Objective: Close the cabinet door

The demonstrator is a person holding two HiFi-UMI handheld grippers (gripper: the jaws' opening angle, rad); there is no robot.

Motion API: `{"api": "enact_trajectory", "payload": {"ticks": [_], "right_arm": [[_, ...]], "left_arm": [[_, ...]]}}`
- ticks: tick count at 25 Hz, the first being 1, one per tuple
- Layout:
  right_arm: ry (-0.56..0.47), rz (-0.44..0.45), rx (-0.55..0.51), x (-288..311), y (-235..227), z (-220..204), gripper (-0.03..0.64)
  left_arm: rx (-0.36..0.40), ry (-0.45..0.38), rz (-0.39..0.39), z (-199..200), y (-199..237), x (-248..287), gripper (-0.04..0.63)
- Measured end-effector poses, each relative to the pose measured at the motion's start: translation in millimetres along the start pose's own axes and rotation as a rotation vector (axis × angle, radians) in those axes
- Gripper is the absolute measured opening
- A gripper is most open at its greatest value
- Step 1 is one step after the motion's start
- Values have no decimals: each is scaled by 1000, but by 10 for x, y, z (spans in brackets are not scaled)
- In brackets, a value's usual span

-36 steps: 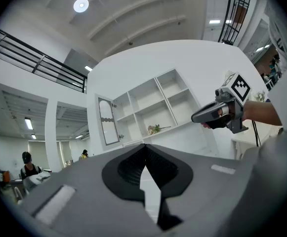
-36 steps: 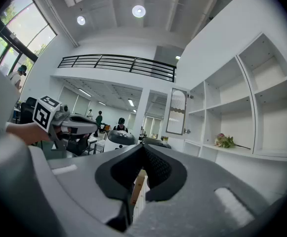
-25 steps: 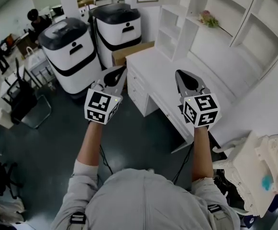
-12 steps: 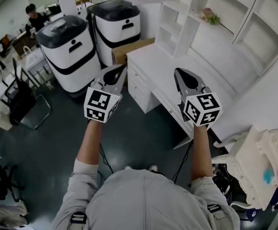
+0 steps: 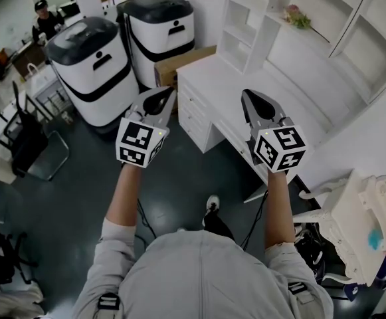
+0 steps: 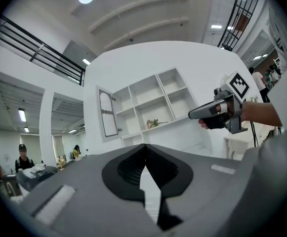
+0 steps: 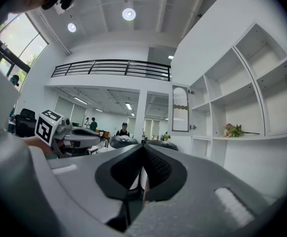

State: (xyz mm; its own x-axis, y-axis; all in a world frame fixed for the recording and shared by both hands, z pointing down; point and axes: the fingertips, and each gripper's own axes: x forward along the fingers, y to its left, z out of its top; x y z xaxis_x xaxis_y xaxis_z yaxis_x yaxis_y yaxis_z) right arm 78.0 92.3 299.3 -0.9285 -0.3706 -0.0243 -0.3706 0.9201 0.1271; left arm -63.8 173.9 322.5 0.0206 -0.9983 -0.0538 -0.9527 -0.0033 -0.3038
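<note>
The cabinet door (image 6: 105, 113), a narrow white panel with an arched inset, stands swung open at the left end of the white shelf unit (image 6: 155, 102). The right gripper view shows the same door (image 7: 180, 110) far ahead. In the head view my left gripper (image 5: 171, 93) and right gripper (image 5: 248, 95) are held out level over the floor and the edge of the white desk (image 5: 232, 85). Both are well short of the shelves. Each has its jaws shut with nothing between them. The right gripper (image 6: 217, 113) also shows in the left gripper view.
Two round white-and-black machines (image 5: 90, 65) (image 5: 161, 28) stand left of the desk, a cardboard box (image 5: 179, 65) between them and it. Flowers (image 5: 297, 17) lie on a shelf. A chair (image 5: 30, 145) is at left, ornate white furniture (image 5: 359, 231) at lower right.
Both grippers have moved a little forward toward the desk and shelves, jaws still shut. A shoe now shows on the floor below them, and the room has slid down in the view.
</note>
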Motion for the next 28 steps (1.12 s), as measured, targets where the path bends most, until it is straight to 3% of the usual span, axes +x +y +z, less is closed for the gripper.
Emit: {"api": "enact_trajectory", "payload": {"ticks": [9,18,28], "right_arm": [[-39,-16,25,515,-665,-58,2],[-66,44,26,1268,-1544,59,2],[-52,70,21,1795,-2326,91,2]], "left_arm": [[19,1,-5,-115,289,802,17],[40,-2,5,-15,602,1917,17],[41,14,38,3,852,2777,17]]}}
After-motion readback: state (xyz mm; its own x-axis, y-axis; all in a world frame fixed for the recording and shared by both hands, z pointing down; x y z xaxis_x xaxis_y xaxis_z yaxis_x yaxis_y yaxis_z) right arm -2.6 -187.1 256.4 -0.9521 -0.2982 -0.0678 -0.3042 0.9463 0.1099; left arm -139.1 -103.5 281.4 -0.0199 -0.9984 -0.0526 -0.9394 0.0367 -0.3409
